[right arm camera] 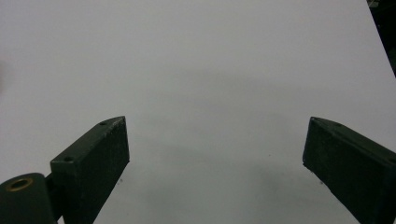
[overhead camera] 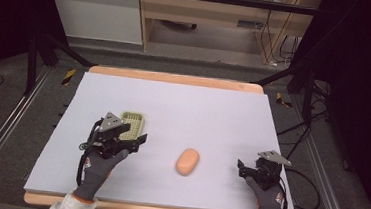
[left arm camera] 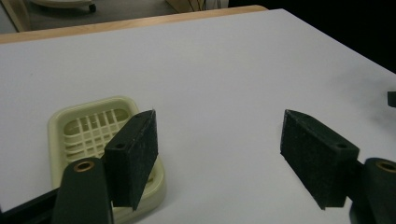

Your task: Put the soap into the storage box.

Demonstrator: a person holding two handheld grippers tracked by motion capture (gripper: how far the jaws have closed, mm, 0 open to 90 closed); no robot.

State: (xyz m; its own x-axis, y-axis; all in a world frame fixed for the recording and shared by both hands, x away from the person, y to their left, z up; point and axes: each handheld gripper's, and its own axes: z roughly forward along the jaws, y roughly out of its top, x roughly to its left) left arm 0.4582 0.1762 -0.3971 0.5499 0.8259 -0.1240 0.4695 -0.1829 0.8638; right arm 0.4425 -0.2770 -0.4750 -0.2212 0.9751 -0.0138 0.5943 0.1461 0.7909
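Note:
An orange oval soap bar (overhead camera: 187, 161) lies on the white sheet near the middle front. A pale yellow-green slatted soap dish (overhead camera: 133, 121) (left arm camera: 88, 133) rests to its left. My left gripper (overhead camera: 133, 134) (left arm camera: 217, 121) is open right at the dish's near edge, and its left jaw overlaps the dish in the left gripper view. My right gripper (overhead camera: 242, 168) (right arm camera: 217, 123) is open and holds nothing, low over bare sheet to the right of the soap. Gloved hands hold both grippers.
The white sheet (overhead camera: 198, 110) covers a wooden table (overhead camera: 175, 77) whose edge shows at the back. Dark floor, metal frame legs and cables surround the table. Wooden furniture stands beyond it.

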